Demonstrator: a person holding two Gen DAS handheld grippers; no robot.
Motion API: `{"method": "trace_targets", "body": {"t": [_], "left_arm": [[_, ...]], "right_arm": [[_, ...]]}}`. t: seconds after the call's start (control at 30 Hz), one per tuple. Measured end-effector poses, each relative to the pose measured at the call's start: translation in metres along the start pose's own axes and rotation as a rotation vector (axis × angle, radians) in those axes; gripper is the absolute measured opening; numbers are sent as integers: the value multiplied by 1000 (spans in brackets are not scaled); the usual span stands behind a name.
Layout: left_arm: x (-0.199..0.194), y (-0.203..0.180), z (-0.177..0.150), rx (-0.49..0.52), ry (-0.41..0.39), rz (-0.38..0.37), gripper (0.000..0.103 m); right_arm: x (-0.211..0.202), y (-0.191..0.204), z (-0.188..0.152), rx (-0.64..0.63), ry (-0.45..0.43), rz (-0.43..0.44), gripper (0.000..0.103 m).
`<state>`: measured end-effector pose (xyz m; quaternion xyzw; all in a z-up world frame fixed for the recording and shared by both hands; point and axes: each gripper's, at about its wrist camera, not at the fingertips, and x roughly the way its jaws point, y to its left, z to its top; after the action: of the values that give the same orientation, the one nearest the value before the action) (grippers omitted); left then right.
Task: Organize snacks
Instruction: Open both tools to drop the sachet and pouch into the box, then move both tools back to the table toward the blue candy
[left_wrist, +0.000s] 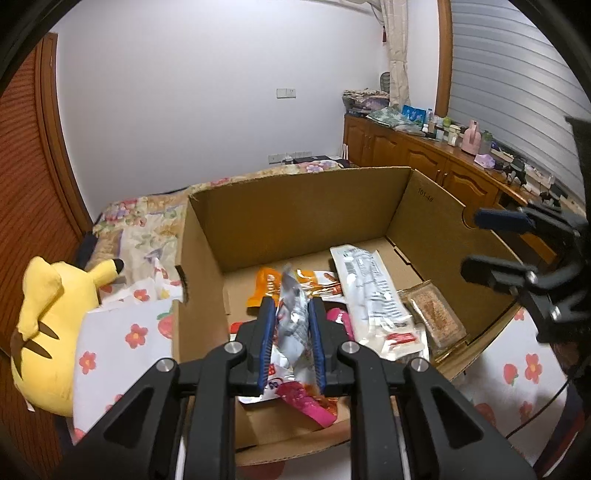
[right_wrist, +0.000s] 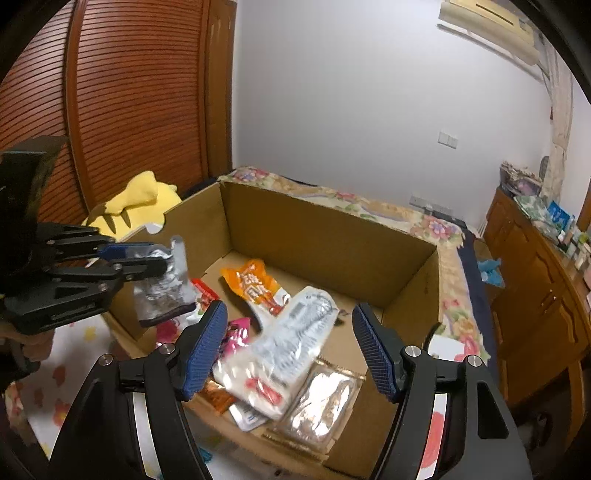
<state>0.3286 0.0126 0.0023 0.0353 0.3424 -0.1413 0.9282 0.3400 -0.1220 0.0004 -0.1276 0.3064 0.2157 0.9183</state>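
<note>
An open cardboard box (left_wrist: 295, 206) stands on a floral bedsheet and holds several snack packets. My left gripper (left_wrist: 291, 306) is shut on a silver foil snack packet (left_wrist: 293, 314) and holds it above the box's near left part; the packet also shows in the right wrist view (right_wrist: 162, 291). My right gripper (right_wrist: 290, 314) is open and empty above the box's near edge; it shows at the right in the left wrist view (left_wrist: 476, 243). Below it lie a long white packet (right_wrist: 291, 343), an orange packet (right_wrist: 255, 284), a pink packet (right_wrist: 236, 332) and a clear brown packet (right_wrist: 325, 406).
A yellow Pikachu plush (left_wrist: 48, 325) lies left of the box. A wooden slatted wardrobe (right_wrist: 129, 92) stands behind it. A wooden cabinet (left_wrist: 424, 155) with bottles and clutter runs along the right wall. The box (right_wrist: 332, 229) sits on the bed.
</note>
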Motion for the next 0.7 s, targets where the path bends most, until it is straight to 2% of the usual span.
{"method": "trace_targets", "body": {"t": [0.27,0.3,0.7], "left_arm": [[-8,-16,-3,17,-2,-10,28],[-12,-19,-4,22,-6,-10,33],[-68,-49,-30,58,-57,-21,46]], "right_arm": [[-20,1,-14,-2,-7,-3,73],[-24,1,-15,0,-12,-3,73],[-71,8,-43,41,-46,8,73]]}}
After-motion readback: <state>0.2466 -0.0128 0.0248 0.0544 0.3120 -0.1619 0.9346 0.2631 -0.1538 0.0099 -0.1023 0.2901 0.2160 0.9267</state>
